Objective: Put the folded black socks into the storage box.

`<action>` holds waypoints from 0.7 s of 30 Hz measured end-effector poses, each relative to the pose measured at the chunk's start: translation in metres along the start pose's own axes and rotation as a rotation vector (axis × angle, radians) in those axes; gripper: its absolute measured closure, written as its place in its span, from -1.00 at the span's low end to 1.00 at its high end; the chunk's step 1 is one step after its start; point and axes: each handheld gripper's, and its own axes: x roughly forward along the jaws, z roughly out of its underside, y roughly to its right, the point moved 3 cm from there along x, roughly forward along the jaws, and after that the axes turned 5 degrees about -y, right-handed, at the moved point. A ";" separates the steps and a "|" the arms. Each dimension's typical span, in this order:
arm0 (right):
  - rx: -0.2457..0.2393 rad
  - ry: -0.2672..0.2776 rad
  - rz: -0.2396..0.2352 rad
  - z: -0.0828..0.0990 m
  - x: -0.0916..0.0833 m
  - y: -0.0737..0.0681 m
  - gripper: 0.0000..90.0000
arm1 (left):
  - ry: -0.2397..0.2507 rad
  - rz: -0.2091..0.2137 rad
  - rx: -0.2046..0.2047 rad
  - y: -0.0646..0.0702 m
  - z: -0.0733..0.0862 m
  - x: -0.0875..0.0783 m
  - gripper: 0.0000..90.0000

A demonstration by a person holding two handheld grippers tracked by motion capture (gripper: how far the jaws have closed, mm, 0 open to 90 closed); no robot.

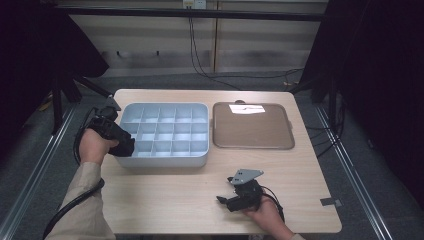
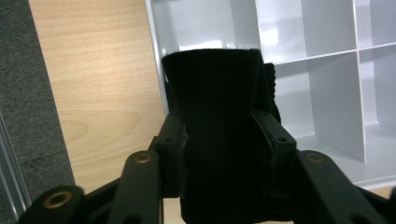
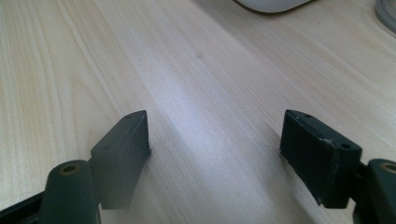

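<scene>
My left gripper (image 1: 126, 146) is at the left front corner of a pale blue compartment box (image 1: 165, 161). In the left gripper view a black fabric roll (image 2: 212, 84) stands upright between the jaws of my left gripper (image 2: 219, 137). Both pads touch its sides, above a corner compartment of the box (image 2: 336, 98). My right gripper (image 1: 224, 191) lies low on the wooden table (image 1: 165, 200) near the front edge and points left. The right gripper view looks along the bare table (image 3: 196, 70), and the jaws of the right gripper (image 3: 215, 140) stand wide apart with nothing between them.
A shallow brown tray (image 1: 252, 144) sits to the right of the compartment box, with a white patch (image 1: 246, 108) near its far edge. Dark curtains and stands flank the table. Cables trail from both grippers over the table's front edge.
</scene>
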 end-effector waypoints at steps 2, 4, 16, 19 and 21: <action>0.000 0.000 0.000 0.000 0.000 0.000 -0.47 | -0.007 0.003 -0.007 0.000 0.000 -0.002 0.29; 0.000 0.000 0.000 0.000 0.000 0.000 -0.47 | -0.007 0.001 -0.012 -0.001 0.000 -0.004 0.30; 0.000 -0.002 0.000 0.000 0.000 0.000 -0.47 | 0.002 0.009 -0.014 -0.001 0.000 -0.020 0.35; 0.000 -0.002 -0.001 0.000 0.000 0.000 -0.47 | 0.012 0.010 -0.011 -0.002 -0.001 -0.024 0.45; 0.000 -0.003 0.000 0.000 0.000 0.000 -0.47 | 0.019 0.011 -0.017 0.000 -0.001 -0.024 0.46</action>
